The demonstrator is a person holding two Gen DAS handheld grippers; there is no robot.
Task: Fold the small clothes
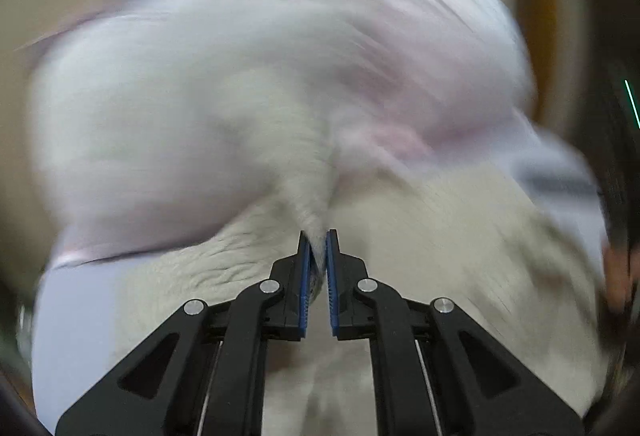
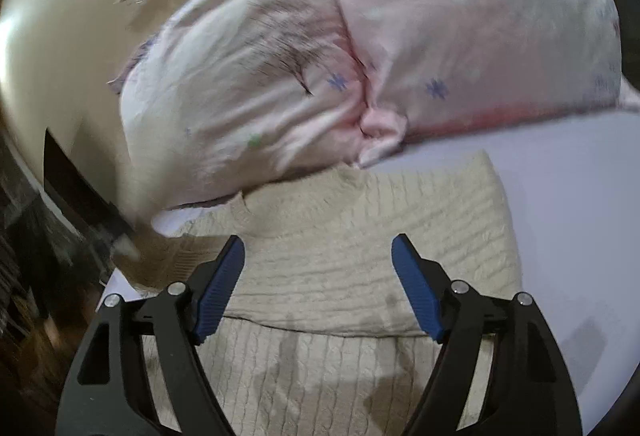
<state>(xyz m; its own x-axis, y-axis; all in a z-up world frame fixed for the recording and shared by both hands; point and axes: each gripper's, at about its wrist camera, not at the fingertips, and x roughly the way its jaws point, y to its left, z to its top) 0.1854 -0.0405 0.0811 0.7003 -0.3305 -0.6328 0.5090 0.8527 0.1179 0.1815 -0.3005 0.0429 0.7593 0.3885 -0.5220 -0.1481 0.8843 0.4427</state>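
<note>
Left gripper (image 1: 317, 236) jaws nearly together, pinching a ridge of cream knit sweater (image 1: 420, 236) that rises toward frame center; rest is motion-blurred. Right gripper (image 2: 318, 242) jaws wide apart, nothing between the pads, hovering over the same sweater (image 2: 340, 236), folded, long axis left-right across lower center. Pink floral garment (image 2: 440, 16) bunched behind it, upper frame. Both lie on a pale lavender surface (image 2: 560, 216).
</note>
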